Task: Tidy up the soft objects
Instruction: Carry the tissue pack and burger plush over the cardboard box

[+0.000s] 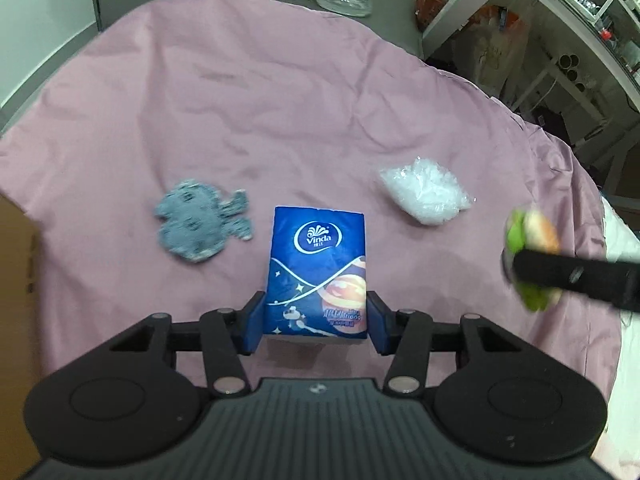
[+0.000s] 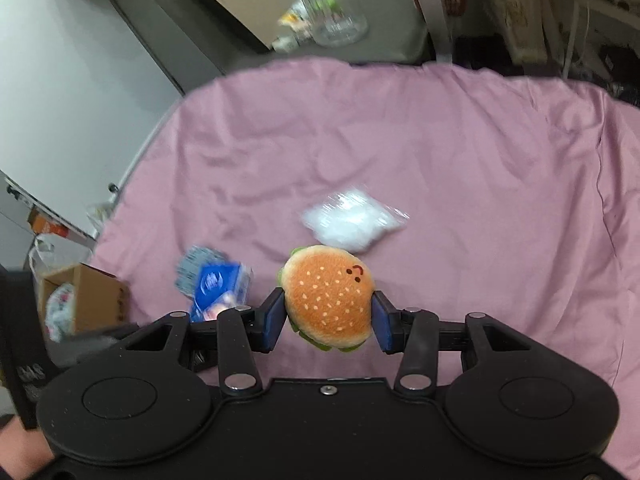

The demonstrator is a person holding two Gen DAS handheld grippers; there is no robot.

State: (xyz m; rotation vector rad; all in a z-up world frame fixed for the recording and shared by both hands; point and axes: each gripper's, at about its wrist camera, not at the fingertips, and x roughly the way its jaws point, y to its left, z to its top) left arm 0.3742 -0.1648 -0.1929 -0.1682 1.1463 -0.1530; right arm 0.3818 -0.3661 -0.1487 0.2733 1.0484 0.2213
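The tissue pack [image 1: 316, 276] sits clamped by its near end between the blue pads of the left gripper [image 1: 316, 322], most of its length reaching forward over the pink sheet [image 1: 280, 100]. Gripped only at that end, the slick wrapper could pivot or slide out if the pack is swung quickly. The right gripper [image 2: 328, 316] is clenched on the burger plush [image 2: 329, 297]; its stuffing gives under the pads, so the toy could squirm free, and the two grippers, near each other, could knock together. Ahead and left of the left gripper lies a grey knitted piece [image 1: 200, 222]; ahead and right, a clear plastic bag [image 1: 424, 194] of white filling. Far left of the right gripper, a cardboard box [image 2: 86, 300] is partly cut off, its contents unclear. Motion blur smears the knitted piece, and whether either held item touches the sheet is unclear.
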